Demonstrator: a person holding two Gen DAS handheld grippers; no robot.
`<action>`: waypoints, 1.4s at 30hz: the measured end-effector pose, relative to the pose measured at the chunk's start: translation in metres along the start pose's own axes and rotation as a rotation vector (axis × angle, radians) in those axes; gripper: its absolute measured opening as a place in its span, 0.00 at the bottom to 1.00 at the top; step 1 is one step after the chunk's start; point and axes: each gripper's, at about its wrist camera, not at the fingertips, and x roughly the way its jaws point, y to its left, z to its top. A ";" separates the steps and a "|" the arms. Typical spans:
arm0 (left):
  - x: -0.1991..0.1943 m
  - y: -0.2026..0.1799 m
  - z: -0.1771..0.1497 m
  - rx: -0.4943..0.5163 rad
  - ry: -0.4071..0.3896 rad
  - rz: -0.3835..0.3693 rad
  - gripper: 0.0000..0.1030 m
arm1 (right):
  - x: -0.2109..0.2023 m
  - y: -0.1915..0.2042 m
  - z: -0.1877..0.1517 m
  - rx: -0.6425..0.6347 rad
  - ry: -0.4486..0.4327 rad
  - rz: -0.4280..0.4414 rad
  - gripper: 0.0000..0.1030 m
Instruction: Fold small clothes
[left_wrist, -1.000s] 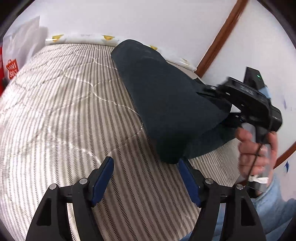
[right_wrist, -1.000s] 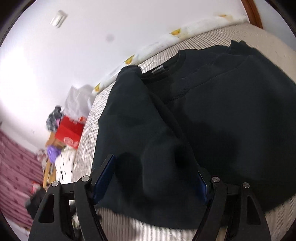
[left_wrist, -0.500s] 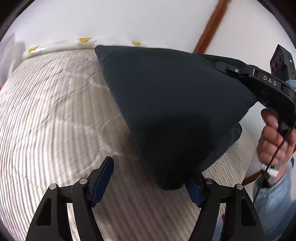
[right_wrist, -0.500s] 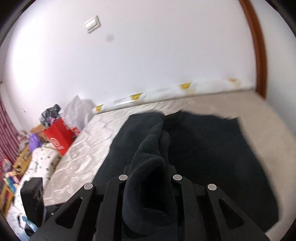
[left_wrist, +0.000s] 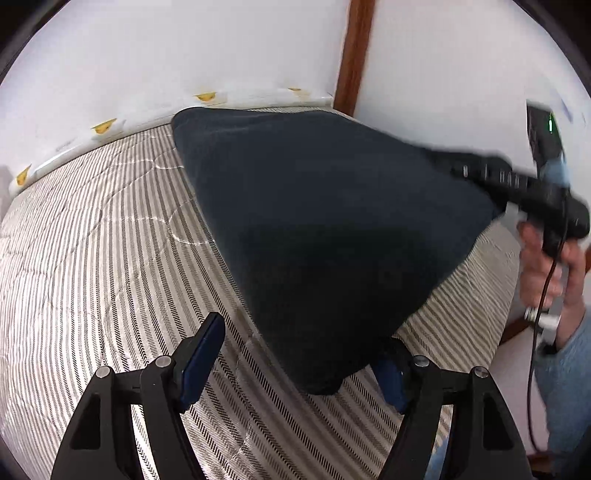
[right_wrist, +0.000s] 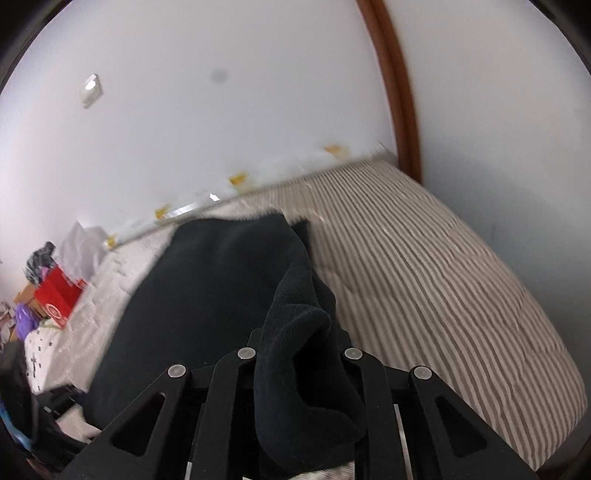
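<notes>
A dark navy sweater (left_wrist: 332, 221) lies on the striped mattress (left_wrist: 92, 258), with one side pulled up into a taut, tent-like sheet. My right gripper (right_wrist: 299, 343) is shut on a bunched fold of the sweater (right_wrist: 207, 295). In the left wrist view the right gripper (left_wrist: 461, 166) holds the raised edge at the right, blurred. My left gripper (left_wrist: 299, 343) stands open low over the mattress. The sweater's hanging lower corner dips between its blue pads (left_wrist: 203, 354) and hides part of the right one. The pads do not press on it.
A person's hand (left_wrist: 543, 266) in a blue sleeve holds the right gripper's handle, with a cable hanging from it. A brown wooden frame (left_wrist: 354, 51) runs up the white wall. Bedding with yellow prints (left_wrist: 103, 127) edges the mattress's far side. A red box (right_wrist: 55, 299) and clutter sit beyond the mattress (right_wrist: 424, 277).
My right gripper closed on a fold of the sweater and lifted it sideways, raising the cloth off the bed. My left gripper slid along the mattress toward the sweater's corner, still open.
</notes>
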 end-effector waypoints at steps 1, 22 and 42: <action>0.000 0.002 0.001 -0.016 0.002 -0.005 0.70 | 0.003 -0.006 -0.004 0.019 0.011 0.011 0.15; -0.018 0.028 0.008 -0.190 -0.109 -0.025 0.26 | 0.027 -0.023 -0.030 0.334 0.178 0.158 0.29; -0.024 0.167 0.024 -0.369 -0.106 0.110 0.24 | 0.125 0.127 0.028 0.031 0.210 0.213 0.22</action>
